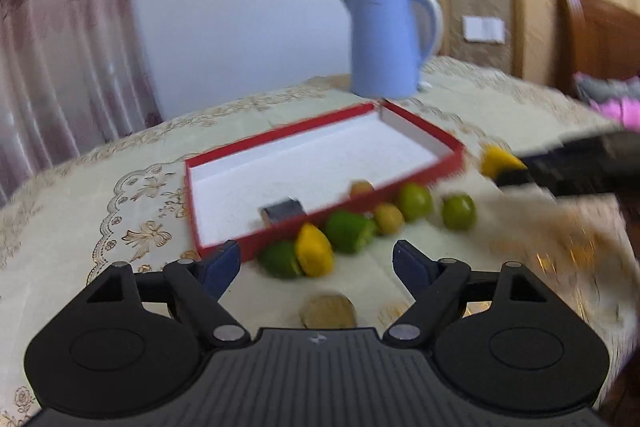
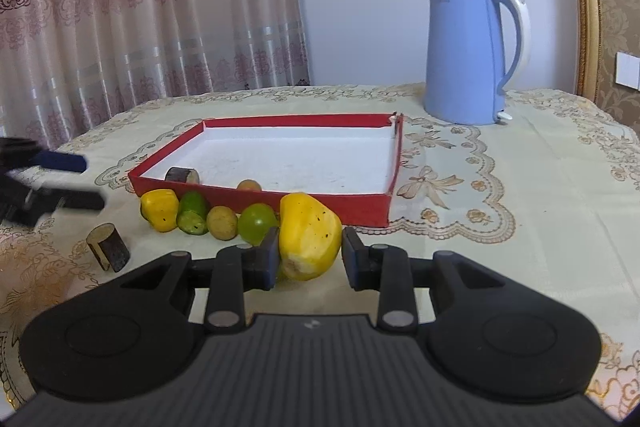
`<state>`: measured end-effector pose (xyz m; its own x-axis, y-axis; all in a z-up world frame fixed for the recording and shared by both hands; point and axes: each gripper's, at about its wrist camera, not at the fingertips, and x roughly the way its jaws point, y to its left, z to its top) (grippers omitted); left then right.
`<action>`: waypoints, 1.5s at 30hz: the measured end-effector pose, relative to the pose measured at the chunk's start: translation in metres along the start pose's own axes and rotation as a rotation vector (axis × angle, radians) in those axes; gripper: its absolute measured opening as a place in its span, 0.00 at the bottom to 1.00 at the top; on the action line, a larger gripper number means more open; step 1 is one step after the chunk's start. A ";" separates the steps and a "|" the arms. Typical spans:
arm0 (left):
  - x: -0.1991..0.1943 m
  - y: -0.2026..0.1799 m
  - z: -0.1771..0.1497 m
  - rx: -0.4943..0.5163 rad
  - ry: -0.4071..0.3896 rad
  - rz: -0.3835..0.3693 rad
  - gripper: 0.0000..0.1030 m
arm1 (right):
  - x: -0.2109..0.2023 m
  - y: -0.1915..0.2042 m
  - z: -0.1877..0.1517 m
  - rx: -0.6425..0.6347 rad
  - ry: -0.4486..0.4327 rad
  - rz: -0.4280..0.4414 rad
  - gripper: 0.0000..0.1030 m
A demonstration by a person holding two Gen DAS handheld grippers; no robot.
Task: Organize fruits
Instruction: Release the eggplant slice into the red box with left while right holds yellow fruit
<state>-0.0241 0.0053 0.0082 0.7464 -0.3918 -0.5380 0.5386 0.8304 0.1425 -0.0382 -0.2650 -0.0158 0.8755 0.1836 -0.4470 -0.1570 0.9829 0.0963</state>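
Pink patterned curtains hang behind a cloth-covered bench [image 2: 520, 187] with a blue kettle [image 2: 468, 55] and a red tray [image 2: 280, 201]. Right gripper [image 2: 310, 253] fingers bracket a yellow fruit [image 2: 310, 239] by the tray's near wall, not visibly clamped. Left gripper [image 1: 316, 263] fingers spread wide, empty, over green and yellow fruits [image 1: 316, 247].
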 end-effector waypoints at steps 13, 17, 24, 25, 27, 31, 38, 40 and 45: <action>0.027 -0.013 -0.022 0.015 0.070 0.113 0.36 | -0.006 0.007 -0.001 -0.009 0.002 -0.006 0.30; 0.031 -0.009 -0.021 -0.038 0.076 0.118 0.42 | -0.005 0.009 -0.001 -0.016 0.009 0.001 0.30; 0.036 -0.014 -0.026 -0.023 0.088 0.146 0.52 | -0.006 0.008 -0.001 -0.013 0.007 -0.001 0.30; 0.037 -0.015 -0.026 -0.014 0.091 0.154 0.52 | -0.006 0.008 -0.001 -0.014 0.008 -0.002 0.30; 0.043 -0.016 -0.029 0.000 0.120 0.180 0.47 | -0.006 0.007 -0.002 -0.013 0.008 -0.003 0.30; 0.041 -0.009 -0.029 -0.047 0.133 0.152 0.31 | -0.007 0.006 -0.001 -0.010 0.004 -0.005 0.30; 0.031 0.008 -0.020 -0.145 0.089 0.139 0.31 | -0.007 0.003 -0.002 -0.007 0.004 -0.003 0.30; 0.028 0.013 -0.007 -0.151 0.056 0.129 0.31 | -0.007 0.001 -0.002 -0.002 -0.003 -0.003 0.30; 0.052 0.025 0.047 -0.146 -0.022 0.113 0.31 | -0.007 -0.003 -0.002 0.011 -0.008 -0.004 0.30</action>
<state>0.0466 -0.0132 0.0227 0.8081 -0.3006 -0.5066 0.3901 0.9174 0.0780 -0.0446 -0.2690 -0.0148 0.8796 0.1797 -0.4405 -0.1487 0.9834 0.1041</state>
